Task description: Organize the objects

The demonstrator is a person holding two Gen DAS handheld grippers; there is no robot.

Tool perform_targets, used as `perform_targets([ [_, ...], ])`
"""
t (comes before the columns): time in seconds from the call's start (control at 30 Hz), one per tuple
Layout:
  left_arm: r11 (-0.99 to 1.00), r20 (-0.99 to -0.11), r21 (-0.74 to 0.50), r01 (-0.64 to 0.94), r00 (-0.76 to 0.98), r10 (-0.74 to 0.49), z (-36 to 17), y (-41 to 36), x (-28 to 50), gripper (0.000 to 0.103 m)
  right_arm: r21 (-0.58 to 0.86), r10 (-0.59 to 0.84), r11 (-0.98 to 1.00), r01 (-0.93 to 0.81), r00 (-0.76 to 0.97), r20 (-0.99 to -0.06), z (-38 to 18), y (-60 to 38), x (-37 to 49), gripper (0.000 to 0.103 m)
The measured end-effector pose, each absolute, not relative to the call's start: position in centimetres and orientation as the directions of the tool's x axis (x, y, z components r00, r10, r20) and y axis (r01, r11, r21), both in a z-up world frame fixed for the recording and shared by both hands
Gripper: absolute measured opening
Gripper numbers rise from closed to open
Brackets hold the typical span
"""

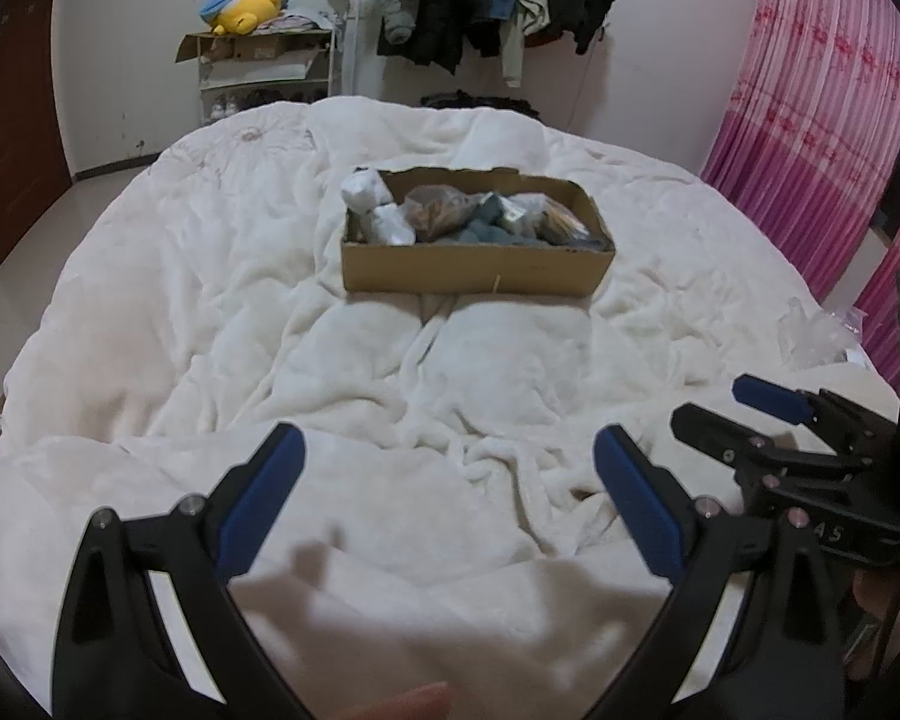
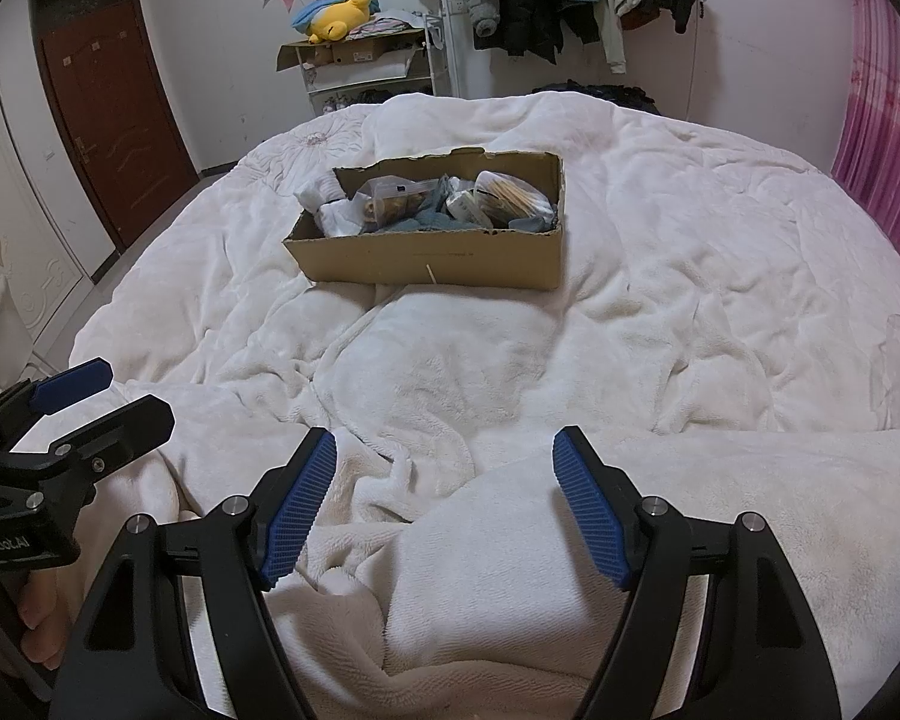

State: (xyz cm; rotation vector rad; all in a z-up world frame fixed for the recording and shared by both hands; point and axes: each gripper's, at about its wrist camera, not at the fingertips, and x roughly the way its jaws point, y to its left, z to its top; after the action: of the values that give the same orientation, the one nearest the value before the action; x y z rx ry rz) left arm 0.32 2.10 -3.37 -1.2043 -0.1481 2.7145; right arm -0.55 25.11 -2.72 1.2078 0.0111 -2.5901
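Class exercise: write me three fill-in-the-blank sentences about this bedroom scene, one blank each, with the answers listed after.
1. The cardboard box rests on a white ____.
2. Both the left gripper and the right gripper have their jaws ____.
3. The plush toy on the shelf is ____ in colour.

Answers: blanket; open; yellow

Filled cardboard box (image 1: pixel 477 264) sits on white blanket (image 1: pixel 210 330) beyond wide-spread jaws.

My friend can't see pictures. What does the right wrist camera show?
A cardboard box stuffed with bags and cloth bundles sits in the middle of a rumpled white blanket. Near the camera the right gripper is open and empty, with the left gripper at the left edge, also holding nothing.
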Motion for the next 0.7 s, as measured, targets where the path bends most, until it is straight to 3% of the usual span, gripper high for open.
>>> perform_targets([
  [0.7, -0.983, -0.727, -0.151, -0.106, -0.662, 0.183, -3.36, 1.95, 0.39, 0.098, 0.111, -0.251, -0.960, 0.257, -0.609, -0.752, -2.72, 25.12, -0.51, 0.078],
])
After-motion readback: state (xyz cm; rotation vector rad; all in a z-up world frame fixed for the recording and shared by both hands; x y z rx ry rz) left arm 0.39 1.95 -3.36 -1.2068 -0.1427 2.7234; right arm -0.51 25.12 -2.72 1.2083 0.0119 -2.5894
